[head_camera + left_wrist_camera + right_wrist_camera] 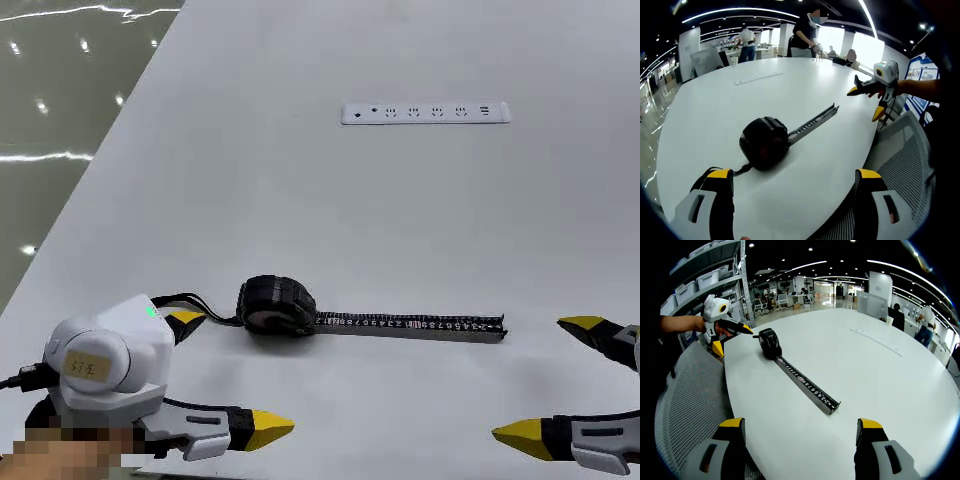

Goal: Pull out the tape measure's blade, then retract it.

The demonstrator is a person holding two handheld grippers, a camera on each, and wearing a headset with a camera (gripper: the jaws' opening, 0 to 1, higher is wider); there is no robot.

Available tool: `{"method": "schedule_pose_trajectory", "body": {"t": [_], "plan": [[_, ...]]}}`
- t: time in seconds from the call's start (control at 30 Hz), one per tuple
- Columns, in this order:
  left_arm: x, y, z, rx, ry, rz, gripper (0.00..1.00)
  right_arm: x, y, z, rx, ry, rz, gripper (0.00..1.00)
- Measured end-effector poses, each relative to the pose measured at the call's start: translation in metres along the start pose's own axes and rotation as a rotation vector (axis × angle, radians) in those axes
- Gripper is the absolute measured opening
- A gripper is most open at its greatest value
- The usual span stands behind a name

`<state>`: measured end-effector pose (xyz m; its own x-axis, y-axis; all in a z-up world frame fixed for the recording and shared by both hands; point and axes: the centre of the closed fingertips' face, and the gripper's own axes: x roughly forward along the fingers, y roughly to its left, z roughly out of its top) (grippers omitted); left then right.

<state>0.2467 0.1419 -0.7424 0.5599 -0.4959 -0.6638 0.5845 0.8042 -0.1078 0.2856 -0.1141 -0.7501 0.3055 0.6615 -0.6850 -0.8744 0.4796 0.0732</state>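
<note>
- Tape measure (275,305) lies on the white worktop (400,200), case just ahead of the left claw (228,371).
- Blade (415,325) is out of the case and flat on the worktop, with its hook end pointing toward the right claw (550,378).
- Left claw: wide, holding nothing. The case's strap lies near one of its tips.
- Right claw: wide, holding nothing, near the blade's end but apart from it.
- Read: pull-out looks done, retract is not. The blade holds out by itself, so the lock is probably on.
- Left to do: release the lock and feed the blade back in.
</note>
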Motion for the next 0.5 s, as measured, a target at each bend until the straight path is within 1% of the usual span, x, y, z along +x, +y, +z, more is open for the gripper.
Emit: {"method": "schedule_pose_trajectory", "body": {"t": [0.1,0.17,0.37,0.5], "plan": [[-0.0014,-0.0032,0.0016,-0.008,-0.011,0.008,0.99,-0.0011,0.0031,0.0028,0.014,-0.01,-0.005,0.94],[-0.002,-0.0059,0.0025,-0.01,-0.017,0.012,0.99,-0.0011,0.0052,0.0034,0.028,-0.013,-0.011,0.98],[-0.0026,-0.0079,0.0021,-0.026,-0.02,0.029,0.99,-0.0003,0.0083,0.0023,0.043,-0.015,-0.014,0.99],[-0.0054,-0.008,0.006,-0.037,-0.033,0.053,0.99,-0.0016,0.0086,0.0036,0.069,-0.024,-0.027,0.99]]}}
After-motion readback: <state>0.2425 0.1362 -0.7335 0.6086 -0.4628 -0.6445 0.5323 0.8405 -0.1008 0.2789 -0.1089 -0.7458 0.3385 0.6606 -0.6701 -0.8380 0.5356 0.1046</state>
